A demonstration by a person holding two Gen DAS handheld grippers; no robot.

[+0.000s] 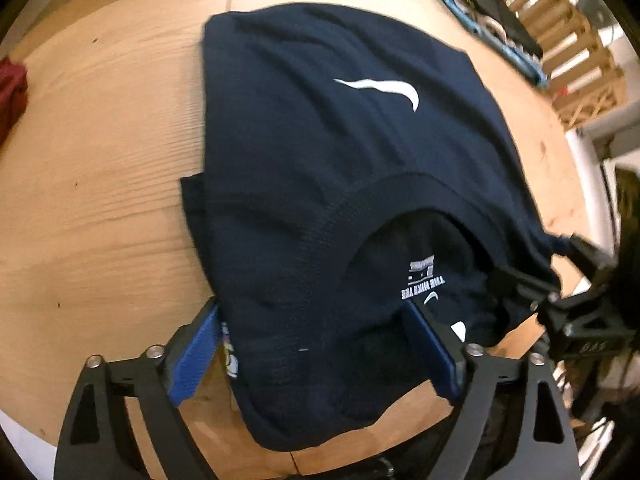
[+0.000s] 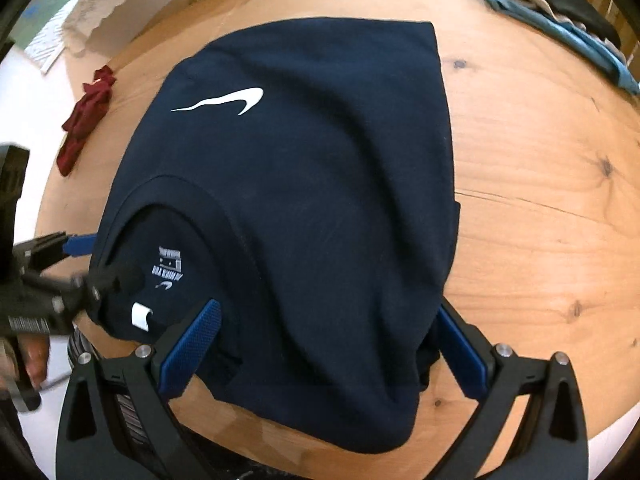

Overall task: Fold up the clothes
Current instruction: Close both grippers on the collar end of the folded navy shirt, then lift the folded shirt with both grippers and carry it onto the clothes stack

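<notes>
Navy T-shirt lies folded on wooden tabletop, collar at near edge. Left gripper and right gripper fingers spread wide, straddling near hem, pads not pressing. Fold apparently just laid; next likely smoothing or halving, needing fresh pinch.

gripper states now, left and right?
Left gripper: open, fingers straddling the shirt edge, holding nothing.
Right gripper: open, straddling the shirt, holding nothing.
</notes>
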